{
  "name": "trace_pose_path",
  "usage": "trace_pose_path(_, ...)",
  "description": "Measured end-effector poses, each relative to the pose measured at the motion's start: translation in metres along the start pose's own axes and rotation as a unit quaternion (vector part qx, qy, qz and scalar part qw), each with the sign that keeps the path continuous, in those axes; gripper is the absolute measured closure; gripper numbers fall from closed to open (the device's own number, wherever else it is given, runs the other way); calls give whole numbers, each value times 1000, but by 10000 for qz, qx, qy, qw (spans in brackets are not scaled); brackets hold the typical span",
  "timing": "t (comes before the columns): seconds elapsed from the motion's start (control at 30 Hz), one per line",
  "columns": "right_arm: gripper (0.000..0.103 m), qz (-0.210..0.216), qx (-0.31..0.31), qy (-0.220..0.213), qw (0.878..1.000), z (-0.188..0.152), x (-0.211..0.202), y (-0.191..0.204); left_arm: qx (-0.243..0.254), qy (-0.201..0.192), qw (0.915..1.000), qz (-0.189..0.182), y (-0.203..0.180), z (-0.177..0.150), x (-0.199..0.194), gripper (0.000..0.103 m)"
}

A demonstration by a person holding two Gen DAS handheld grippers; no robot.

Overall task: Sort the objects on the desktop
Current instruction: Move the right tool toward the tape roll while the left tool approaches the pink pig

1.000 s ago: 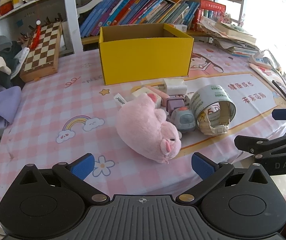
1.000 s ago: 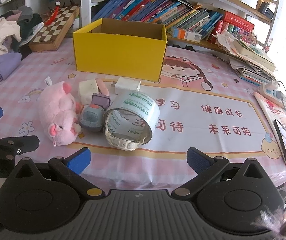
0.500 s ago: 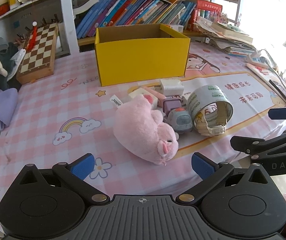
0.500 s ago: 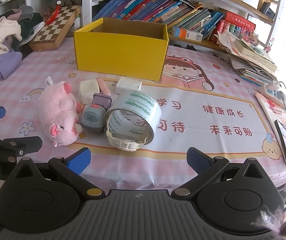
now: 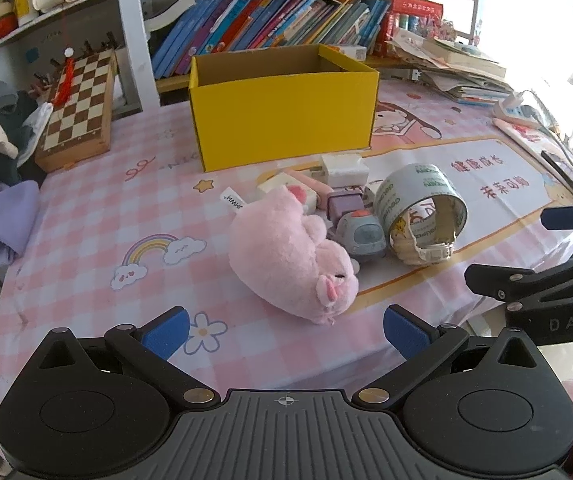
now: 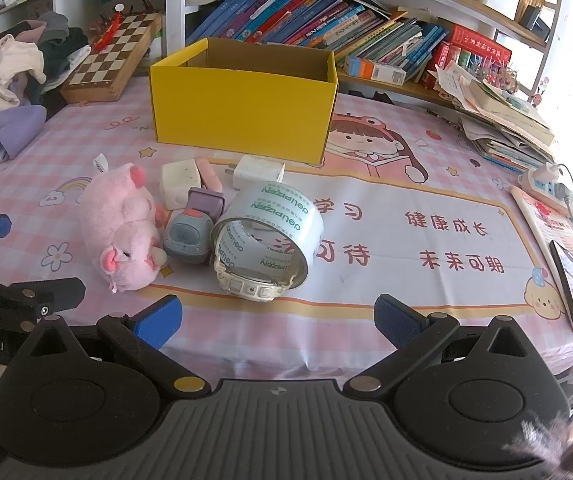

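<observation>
A pink plush pig (image 5: 290,256) (image 6: 120,232) lies on the pink tablecloth in front of an open yellow box (image 5: 282,116) (image 6: 242,108). Beside the pig are a grey toy car (image 5: 360,236) (image 6: 188,236), a purple block (image 6: 205,202), a tape roll (image 5: 418,200) (image 6: 274,224) with a white watch (image 6: 246,286) leaning on it, a white charger (image 5: 344,168) (image 6: 258,170) and a white block (image 6: 180,182). My left gripper (image 5: 284,334) is open and empty just short of the pig. My right gripper (image 6: 276,320) is open and empty just short of the tape roll.
A chessboard box (image 5: 80,104) and a clothes pile (image 6: 14,80) are at the left. Books (image 6: 326,28) line the shelf behind the box. Stacked papers (image 6: 506,120), a power strip (image 6: 546,184) and a phone (image 6: 572,284) lie along the right edge.
Both grippers have drifted slightly; the objects sit a little lower and nearer in each view. Nothing was grasped or moved.
</observation>
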State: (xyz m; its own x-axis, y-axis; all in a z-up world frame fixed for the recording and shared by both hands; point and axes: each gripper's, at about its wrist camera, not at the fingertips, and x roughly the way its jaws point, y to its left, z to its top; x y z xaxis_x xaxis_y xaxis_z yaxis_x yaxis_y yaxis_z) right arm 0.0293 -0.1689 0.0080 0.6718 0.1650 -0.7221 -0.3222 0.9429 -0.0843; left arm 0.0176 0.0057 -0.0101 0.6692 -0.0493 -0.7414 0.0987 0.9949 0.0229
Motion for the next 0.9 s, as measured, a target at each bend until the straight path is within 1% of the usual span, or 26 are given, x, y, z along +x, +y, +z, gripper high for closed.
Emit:
trace_pose_path(0.2, 0, 22, -6, 0, 10000, -1, 0, 0, 101, -87, 9999, -15, -2, -2, -5, 0)
trace_pose_path(0.43, 0, 32, -35, 4, 10000, -3, -3, 2, 76, -115, 9999, 46, -2, -2, -6, 0)
trace_pose_path(0.7, 0, 40, -68, -35, 10000, -5, -8, 1, 298, -309, 9991, -24, -11, -5, -10, 0)
trace_pose_path(0.9, 0, 22, -145, -9, 9999, -8, -10, 1, 179, -192, 9996, 40, -11, -8, -10, 0)
